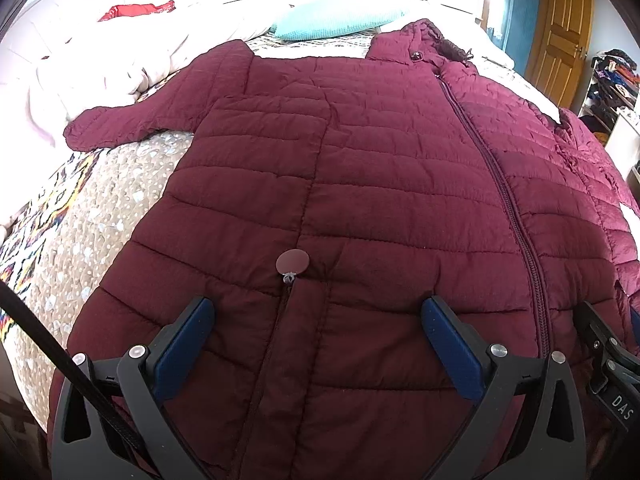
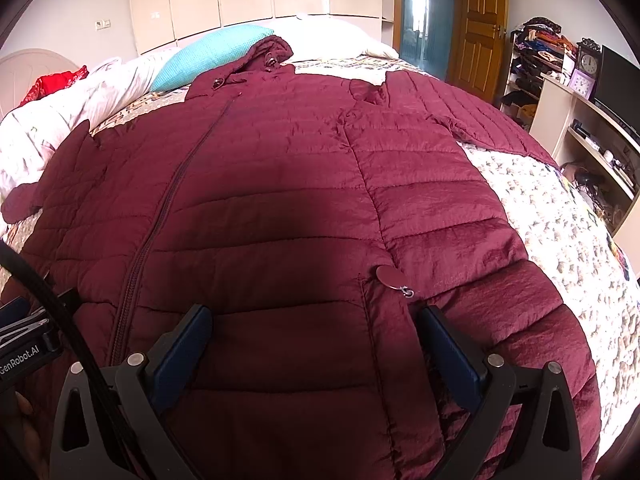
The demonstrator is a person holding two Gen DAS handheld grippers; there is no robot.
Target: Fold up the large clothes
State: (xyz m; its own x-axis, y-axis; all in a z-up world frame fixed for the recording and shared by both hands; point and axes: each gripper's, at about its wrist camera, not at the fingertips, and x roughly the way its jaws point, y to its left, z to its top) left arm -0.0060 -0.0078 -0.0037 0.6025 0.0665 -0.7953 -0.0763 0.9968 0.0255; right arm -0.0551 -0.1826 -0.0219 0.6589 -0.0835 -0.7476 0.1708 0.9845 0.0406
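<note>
A large maroon quilted jacket [image 1: 360, 168] lies flat and zipped on the bed, hood at the far end; it also shows in the right wrist view [image 2: 280, 184]. Its left sleeve [image 1: 120, 124] stretches out to the left, its right sleeve [image 2: 480, 120] out to the right. My left gripper [image 1: 318, 312] is open just above the jacket's lower left pocket, near a round zip tab [image 1: 293, 261]. My right gripper [image 2: 312, 320] is open above the lower right pocket, next to its round tab [image 2: 390, 275]. Neither holds anything.
The patterned bedspread [image 2: 560, 220] shows around the jacket. A teal pillow [image 1: 340, 16], a white duvet [image 1: 92, 68] and a red cloth [image 1: 136, 10] lie at the bed's far end. A shelf unit with a clock [image 2: 590, 65] and a wooden door [image 2: 480, 28] stand to the right.
</note>
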